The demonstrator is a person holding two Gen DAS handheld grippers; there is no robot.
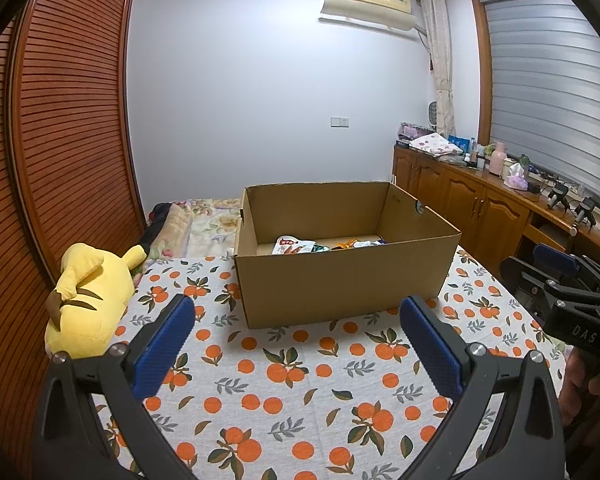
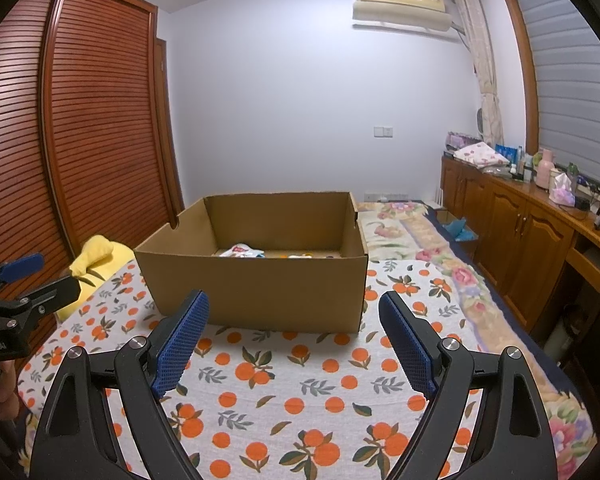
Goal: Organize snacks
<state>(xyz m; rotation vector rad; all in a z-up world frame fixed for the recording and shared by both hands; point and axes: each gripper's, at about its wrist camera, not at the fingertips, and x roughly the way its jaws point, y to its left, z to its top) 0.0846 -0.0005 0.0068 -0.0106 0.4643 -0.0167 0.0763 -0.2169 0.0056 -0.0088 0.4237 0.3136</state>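
An open cardboard box (image 1: 340,284) stands on the orange-print tablecloth (image 1: 292,384); it also shows in the right wrist view (image 2: 260,292). Several snack packets (image 1: 296,246) lie on its floor, partly hidden by the near wall; they also show in the right wrist view (image 2: 244,251). My left gripper (image 1: 296,312) is open and empty, just short of the box's near wall. My right gripper (image 2: 294,308) is open and empty, also short of the box. Each gripper appears at the edge of the other's view.
A yellow plush toy (image 1: 88,296) lies at the table's left edge beside the slatted wardrobe (image 1: 60,140). A bed with floral bedding (image 2: 412,232) lies behind and right of the table. Wooden cabinets (image 2: 520,232) with clutter line the right wall.
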